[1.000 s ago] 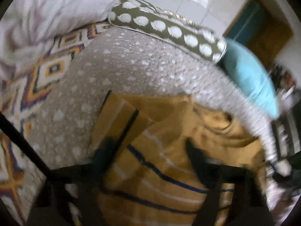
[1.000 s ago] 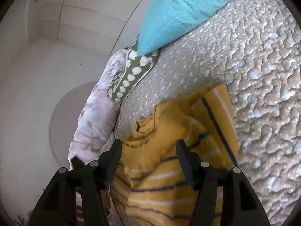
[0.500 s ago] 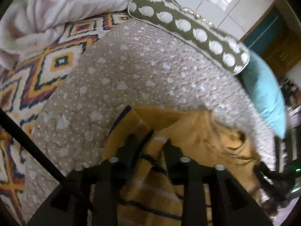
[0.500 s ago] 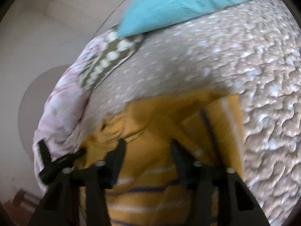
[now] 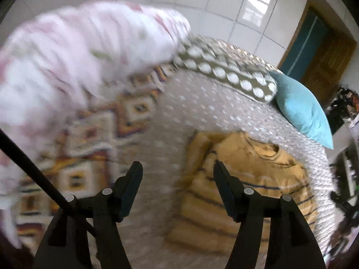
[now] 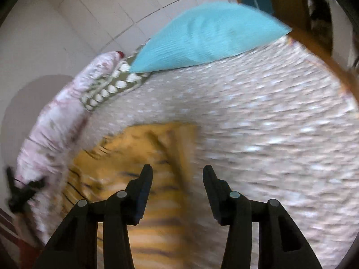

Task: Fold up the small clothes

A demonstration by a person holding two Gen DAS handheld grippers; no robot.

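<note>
My left claw (image 5: 177,168) has just been opening, jaws wide, nothing btwn them, over the dotted bed cover (image 5: 202,103). Yellow striped sweater (image 5: 242,179) lies folded on the cover, just right of it. My right claw (image 6: 177,171) also just opening, wide & empty above the sweater's edge.

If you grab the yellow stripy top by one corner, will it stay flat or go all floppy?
Probably floppy: the yellow stripy top is soft knit, already creased and doubled over. It looks light. On the bumpy bedspread it would likely drag, not slide.
</note>
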